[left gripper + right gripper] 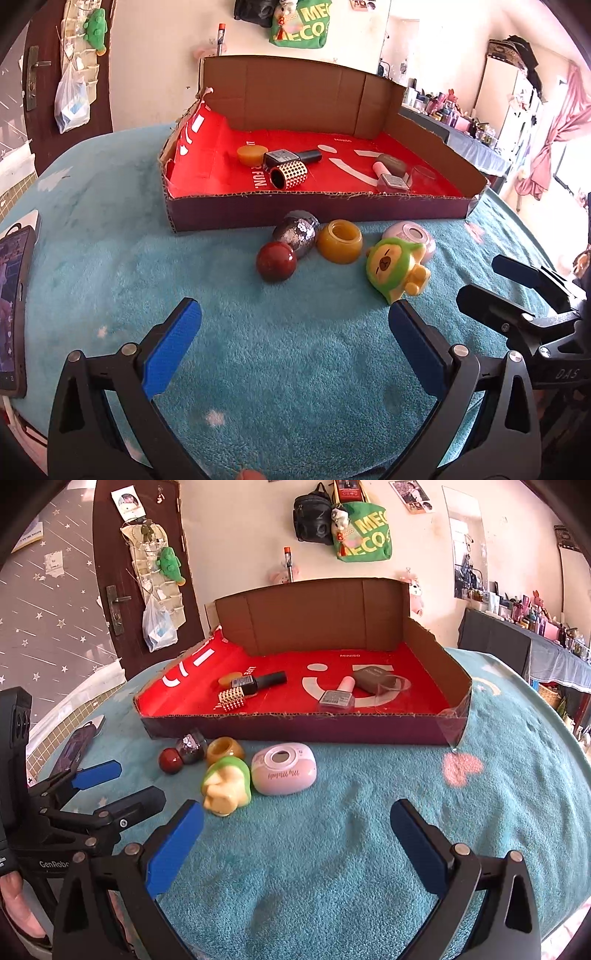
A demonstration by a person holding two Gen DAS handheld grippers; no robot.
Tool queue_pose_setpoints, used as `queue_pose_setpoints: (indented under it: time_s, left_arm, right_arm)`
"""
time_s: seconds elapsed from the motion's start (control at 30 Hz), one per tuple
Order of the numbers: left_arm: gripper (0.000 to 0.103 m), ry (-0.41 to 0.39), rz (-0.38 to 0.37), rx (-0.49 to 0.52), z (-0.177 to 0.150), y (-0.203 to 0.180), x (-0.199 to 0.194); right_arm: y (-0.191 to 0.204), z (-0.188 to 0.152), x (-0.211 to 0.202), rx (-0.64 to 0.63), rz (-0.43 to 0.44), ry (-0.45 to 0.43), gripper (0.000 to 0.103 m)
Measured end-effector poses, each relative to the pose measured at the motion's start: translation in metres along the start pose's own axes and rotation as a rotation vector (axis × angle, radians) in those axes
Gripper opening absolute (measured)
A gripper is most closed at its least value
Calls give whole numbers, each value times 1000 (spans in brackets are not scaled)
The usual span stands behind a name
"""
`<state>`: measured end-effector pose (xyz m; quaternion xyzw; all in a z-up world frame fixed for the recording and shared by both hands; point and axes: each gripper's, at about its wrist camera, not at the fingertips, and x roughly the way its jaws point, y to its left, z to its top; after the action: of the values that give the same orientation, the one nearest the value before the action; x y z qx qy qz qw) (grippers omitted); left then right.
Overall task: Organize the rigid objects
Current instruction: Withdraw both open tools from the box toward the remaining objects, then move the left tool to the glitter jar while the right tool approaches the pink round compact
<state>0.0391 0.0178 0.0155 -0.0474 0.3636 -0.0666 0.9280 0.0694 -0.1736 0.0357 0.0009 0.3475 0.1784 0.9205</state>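
Note:
A cardboard tray (317, 208) (295, 729) with a red lining sits on the teal blanket and holds nail polish bottles, a studded gold tube (289, 176) and a grey case (371, 678). In front of it lie a dark red ball (277, 262) (171, 761), a glittery silver egg (297, 233), an amber ring-shaped pot (340, 241) (224, 750), a green and yellow toy figure (395, 271) (226, 791) and a pink oval case (283, 773) (410, 236). My left gripper (295, 314) is open, short of the ball. My right gripper (297, 812) is open, near the pink case.
A phone (11, 314) lies at the blanket's left edge. Beyond the tray are a wall with hanging bags and a brown door (144, 554). A cluttered shelf (535, 627) stands at the right. Open blanket lies between the grippers and the loose objects.

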Motion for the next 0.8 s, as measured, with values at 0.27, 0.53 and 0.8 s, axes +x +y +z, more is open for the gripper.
queue_pose_setpoints:
  time_s: [0.27,0.53,0.8]
  left_arm:
    - [103,28,34,4,-9,2,7]
    - [103,37,17,-25,-3,9,10]
    - [103,53,45,-21,4,9,20]
  right_arm:
    - [-2,-12,8,9,0,42,103]
    - [-5,-13,12,13,-16,52,103]
    - [-19,-7,19,25,-67,58,103]
